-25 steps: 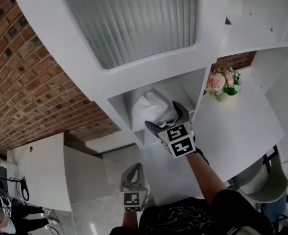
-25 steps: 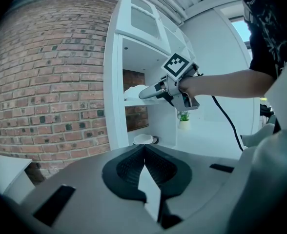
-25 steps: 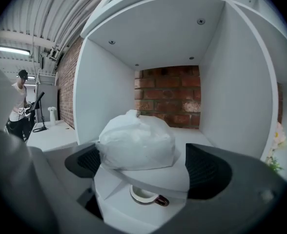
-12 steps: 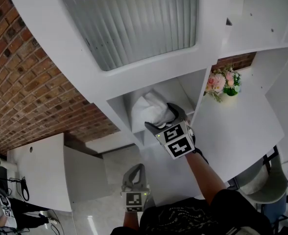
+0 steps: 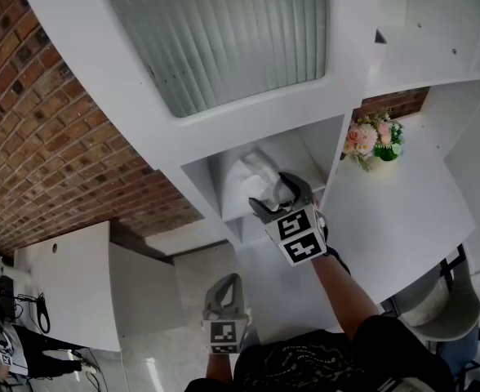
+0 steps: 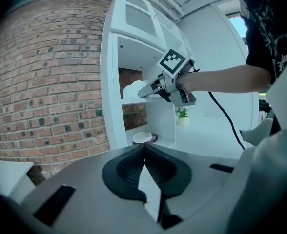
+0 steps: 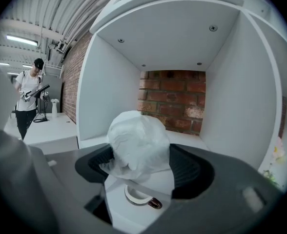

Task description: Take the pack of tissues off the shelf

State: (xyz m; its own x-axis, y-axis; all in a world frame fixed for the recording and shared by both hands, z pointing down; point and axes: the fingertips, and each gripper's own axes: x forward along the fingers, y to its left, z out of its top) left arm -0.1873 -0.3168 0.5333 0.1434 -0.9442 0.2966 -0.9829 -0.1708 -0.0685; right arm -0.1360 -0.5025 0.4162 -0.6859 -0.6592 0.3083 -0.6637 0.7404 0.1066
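The pack of tissues (image 5: 246, 176), in crumpled white wrap, stands on the white shelf (image 5: 197, 168) in an open compartment with a brick back. My right gripper (image 5: 277, 193) reaches into that compartment. In the right gripper view the pack of tissues (image 7: 137, 140) fills the space between the jaws, which are closing on it; a thin gap still shows at the right pad. The left gripper view shows the right gripper (image 6: 151, 89) at the shelf from the side. My left gripper (image 5: 224, 288) hangs low, away from the shelf, jaws together and empty.
A mug (image 6: 143, 138) stands in the compartment below the pack. A small pot of pink flowers (image 5: 372, 137) sits on the white counter (image 5: 403, 211) to the right. A person (image 7: 29, 99) stands far off at the left by a white table (image 5: 60, 284).
My right gripper's jaws have narrowed around the pack and it has shifted slightly right in the compartment. The left gripper has stayed where it was.
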